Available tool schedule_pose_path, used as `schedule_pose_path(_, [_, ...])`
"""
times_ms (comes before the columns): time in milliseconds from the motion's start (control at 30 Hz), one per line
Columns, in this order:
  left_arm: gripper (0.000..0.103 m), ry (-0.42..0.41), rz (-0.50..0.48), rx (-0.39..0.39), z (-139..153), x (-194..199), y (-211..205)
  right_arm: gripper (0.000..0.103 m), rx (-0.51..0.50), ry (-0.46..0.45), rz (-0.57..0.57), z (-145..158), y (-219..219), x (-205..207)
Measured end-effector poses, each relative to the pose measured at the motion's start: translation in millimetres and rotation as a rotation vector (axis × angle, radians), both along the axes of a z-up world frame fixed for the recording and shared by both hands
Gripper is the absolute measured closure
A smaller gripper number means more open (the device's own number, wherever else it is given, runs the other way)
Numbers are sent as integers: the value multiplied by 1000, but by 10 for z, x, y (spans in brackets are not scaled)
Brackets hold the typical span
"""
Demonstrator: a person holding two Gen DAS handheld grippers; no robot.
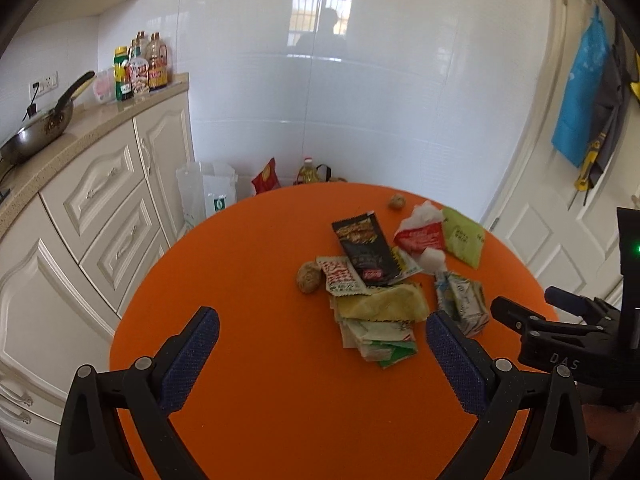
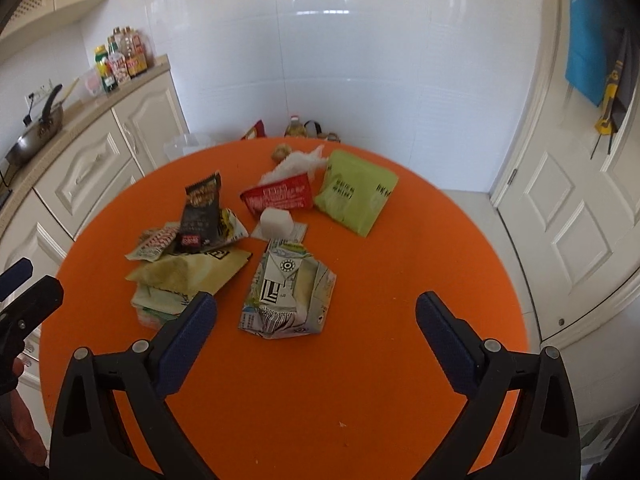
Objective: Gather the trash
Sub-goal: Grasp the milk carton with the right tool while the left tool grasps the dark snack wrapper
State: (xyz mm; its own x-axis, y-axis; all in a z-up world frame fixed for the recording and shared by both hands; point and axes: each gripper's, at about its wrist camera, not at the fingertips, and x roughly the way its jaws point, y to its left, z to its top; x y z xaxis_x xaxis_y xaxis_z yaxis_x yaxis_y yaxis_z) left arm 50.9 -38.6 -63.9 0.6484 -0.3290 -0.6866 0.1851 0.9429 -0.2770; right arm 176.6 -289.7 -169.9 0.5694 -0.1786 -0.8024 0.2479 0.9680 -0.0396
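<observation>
Trash heaped on round orange table (image 2: pixel 360 400). Crushed carton (image 2: pixel 288 292) lies at the heap's near edge, black wrapper (image 2: pixel 200 212) and lime-green pouch (image 2: pixel 354 194) beyond it. Left gripper (image 1: pixel 322 356) and right gripper (image 2: pixel 316 340) hover short of carton, both spread wide, holding nothing.

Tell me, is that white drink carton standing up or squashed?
Squashed. The carton lies flat on the orange table, its walls creased and caved in.
</observation>
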Motion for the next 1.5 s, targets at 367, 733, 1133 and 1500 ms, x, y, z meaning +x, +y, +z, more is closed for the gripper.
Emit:
schedule_pose_path(367, [1, 53, -24, 22, -295, 566, -317, 31, 38, 91, 25, -530, 12, 438])
schedule_pose_path(733, [1, 60, -28, 44, -434, 895, -482, 77, 81, 74, 77, -549, -104, 361])
schedule_pose_path(1133, [1, 89, -112, 118, -699, 1751, -1269, 80, 130, 18, 86, -366, -331, 408])
schedule_pose_path(1500, [57, 133, -240, 91, -1065, 2216, -1463, 80, 146, 13, 84, -359, -401, 408])
